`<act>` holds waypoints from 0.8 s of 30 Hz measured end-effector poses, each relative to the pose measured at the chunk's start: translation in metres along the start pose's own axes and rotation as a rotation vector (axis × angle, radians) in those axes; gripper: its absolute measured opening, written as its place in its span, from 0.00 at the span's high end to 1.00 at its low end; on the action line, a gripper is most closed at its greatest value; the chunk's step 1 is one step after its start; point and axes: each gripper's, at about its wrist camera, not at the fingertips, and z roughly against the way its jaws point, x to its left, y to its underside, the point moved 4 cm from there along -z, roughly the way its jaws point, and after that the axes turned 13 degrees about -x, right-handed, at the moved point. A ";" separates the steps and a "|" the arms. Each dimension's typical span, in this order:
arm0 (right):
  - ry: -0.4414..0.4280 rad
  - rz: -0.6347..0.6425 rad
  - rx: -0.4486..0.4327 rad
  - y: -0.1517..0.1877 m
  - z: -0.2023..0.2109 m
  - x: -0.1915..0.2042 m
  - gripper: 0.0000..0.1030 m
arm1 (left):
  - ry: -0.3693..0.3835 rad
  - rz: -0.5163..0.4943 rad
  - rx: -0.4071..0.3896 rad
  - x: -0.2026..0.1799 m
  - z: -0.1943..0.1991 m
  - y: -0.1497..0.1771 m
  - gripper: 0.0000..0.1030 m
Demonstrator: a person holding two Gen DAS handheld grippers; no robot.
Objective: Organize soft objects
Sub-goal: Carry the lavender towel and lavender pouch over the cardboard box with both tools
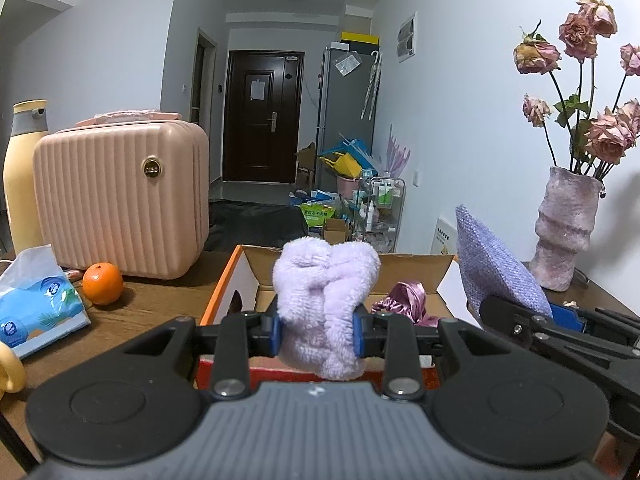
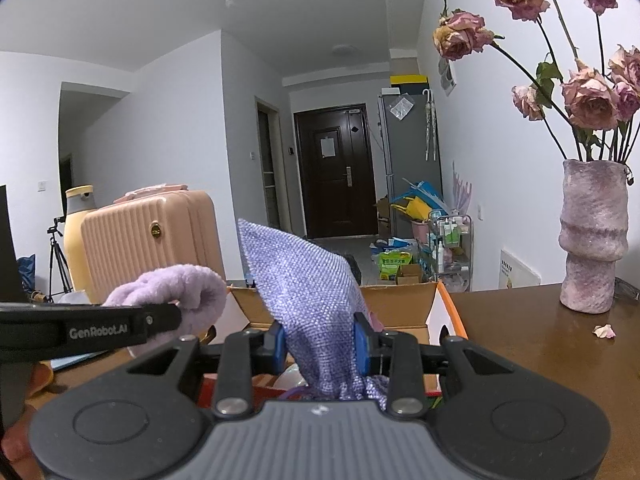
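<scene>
The left gripper (image 1: 318,330) is clenched on a fluffy lilac terry-cloth bundle (image 1: 326,296); its blue pads (image 1: 275,330) press into the cloth from both sides, and the bundle bulges above and below them. The right gripper (image 2: 320,346) is likewise clamped on a flat lavender woven-fabric pouch (image 2: 304,288), which stands up between its jaws with one corner pointing upward and its lower end bunched beneath the pads.

Both loads are held over the near edge of an open cardboard box with an orange outer wall (image 1: 218,294), which lies directly ahead of and below the two grippers on a dark brown wooden table (image 1: 160,304). Inside the box, just beyond the left gripper's right finger, lies a crumpled shiny pink satin piece (image 1: 404,300). From the left wrist camera, the pouch (image 1: 496,276) and the black arm of the right gripper appear just to the right; from the right wrist camera, the terry bundle (image 2: 176,296) and the left gripper's black finger sit just to the left.

Left of the left gripper rest an orange fruit (image 1: 103,284) and a blue-and-white tissue pack (image 1: 36,312), with a ribbed pink hard-shell case (image 1: 120,196) and a tall pale-yellow bottle (image 1: 22,176) behind them. Right of the right gripper, well apart, stands a rough mauve ceramic vase (image 2: 592,236) holding dried pink roses (image 2: 588,96), with one fallen petal (image 2: 604,331) on the table near its base.
</scene>
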 end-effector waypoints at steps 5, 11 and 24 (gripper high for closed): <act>0.001 0.002 0.000 0.000 -0.007 -0.001 0.69 | -0.003 0.002 0.001 0.000 -0.009 -0.001 0.69; 0.000 0.005 0.000 0.000 -0.014 -0.001 0.69 | -0.004 0.002 0.001 0.002 -0.024 -0.002 0.69; 0.008 0.016 0.008 0.003 -0.044 -0.006 0.69 | -0.014 0.005 0.006 0.005 -0.053 -0.002 0.69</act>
